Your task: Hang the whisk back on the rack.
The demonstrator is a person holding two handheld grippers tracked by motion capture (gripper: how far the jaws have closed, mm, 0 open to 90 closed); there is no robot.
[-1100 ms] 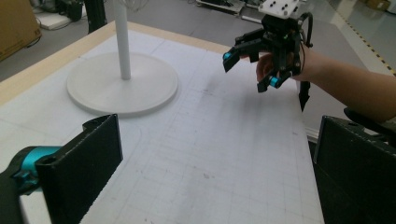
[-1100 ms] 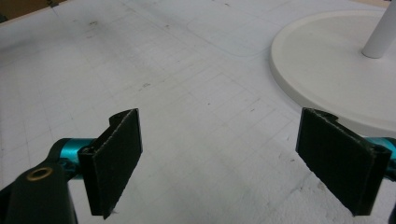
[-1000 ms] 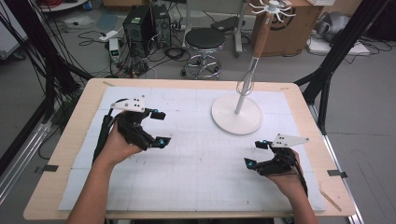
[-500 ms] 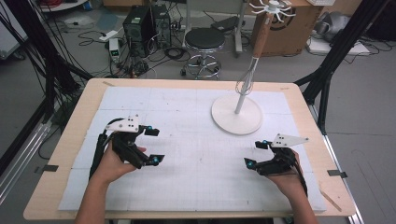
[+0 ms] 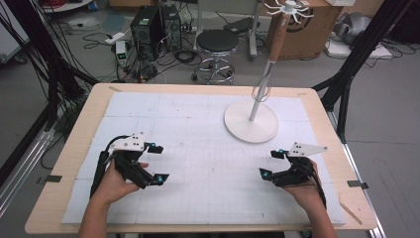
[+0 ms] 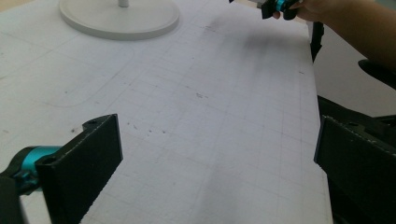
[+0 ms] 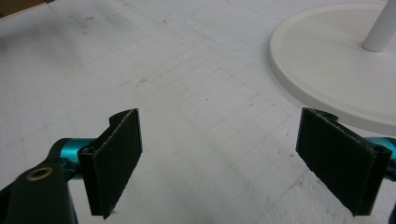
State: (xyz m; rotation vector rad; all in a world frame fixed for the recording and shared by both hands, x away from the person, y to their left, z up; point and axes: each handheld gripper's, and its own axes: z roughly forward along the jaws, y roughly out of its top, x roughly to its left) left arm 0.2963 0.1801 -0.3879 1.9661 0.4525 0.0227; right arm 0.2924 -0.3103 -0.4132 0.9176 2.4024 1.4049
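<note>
**Left hand-held gripper drops toward the near edge**

Since the earlier pictures, the left hand-held gripper [image 5: 157, 163] has slid down and back toward the person's side of the tabletop [image 5: 89, 106], while the right hand-held gripper [image 5: 273, 164] sits where it was, near the front right corner of the white gridded mat [image 5: 198, 148].

Both tools hold nothing. On the left one, its own view shows the two black jaws spread wide at the bottom corners, with bare mat between them. The right one's jaws stand just as far apart in its own view, again with only mat between the pads [image 7: 116, 158]. From above, each tool rests in a hand low over the mat, jaws pointing inward toward the middle, the two well apart from each other.

Nearest the right tool is the white stand [image 5: 251, 122]: a round flat base on the far right part of the mat, with a thin white post rising from it. A wire whisk [image 5: 270, 59] with a wooden handle hangs beside that post from the hooked top. The base lies just beyond the right tool's jaws, not touching them; in the right gripper view its rim [image 7: 299, 70] curves across the upper right. In the left gripper view the same base appears far off at the top, and the right hand with its tool shows at the upper right edge.
</note>
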